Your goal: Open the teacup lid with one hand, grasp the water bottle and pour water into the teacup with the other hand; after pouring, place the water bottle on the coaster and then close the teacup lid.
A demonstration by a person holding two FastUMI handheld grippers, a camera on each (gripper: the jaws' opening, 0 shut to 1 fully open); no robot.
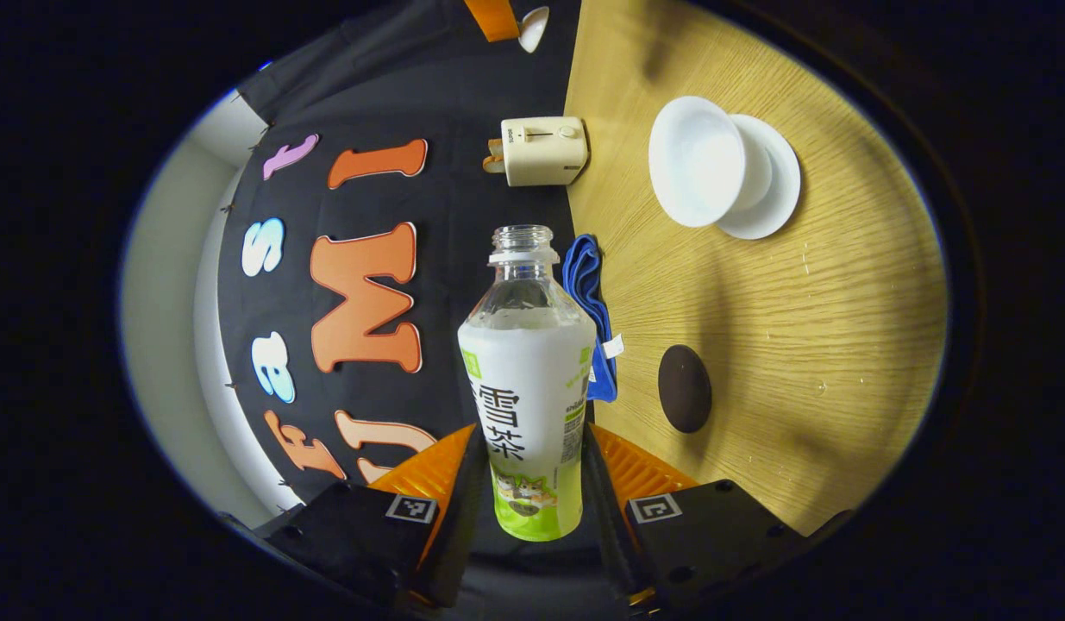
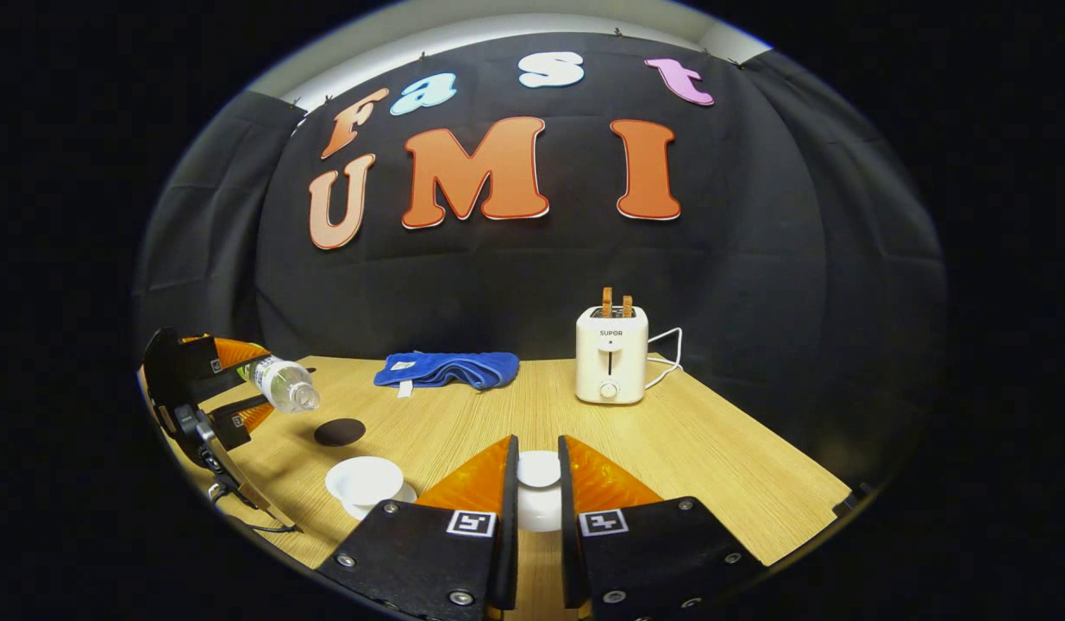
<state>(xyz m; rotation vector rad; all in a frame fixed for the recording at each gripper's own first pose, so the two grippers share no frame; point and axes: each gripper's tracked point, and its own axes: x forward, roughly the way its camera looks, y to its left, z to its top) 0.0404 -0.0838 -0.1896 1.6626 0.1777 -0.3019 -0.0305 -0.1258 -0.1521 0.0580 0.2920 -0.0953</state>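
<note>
We hold the water bottle (image 1: 525,379) in our left tool (image 1: 532,483), fingers clamped on its labelled lower body, and from the right gripper view it lies tipped sideways above the worktop (image 2: 696,448), neck toward the teacup (image 2: 364,483). It is uncapped and nearly full, so we judge it heavy and sloshy, with thin walls that give under squeeze; a low, firm grip suits it. Our right tool (image 2: 538,492) pinches the teacup lid (image 2: 539,470): smooth, hard, brittle ware, likely slippery. The coaster (image 1: 685,388) lies bare nearby.
</note>
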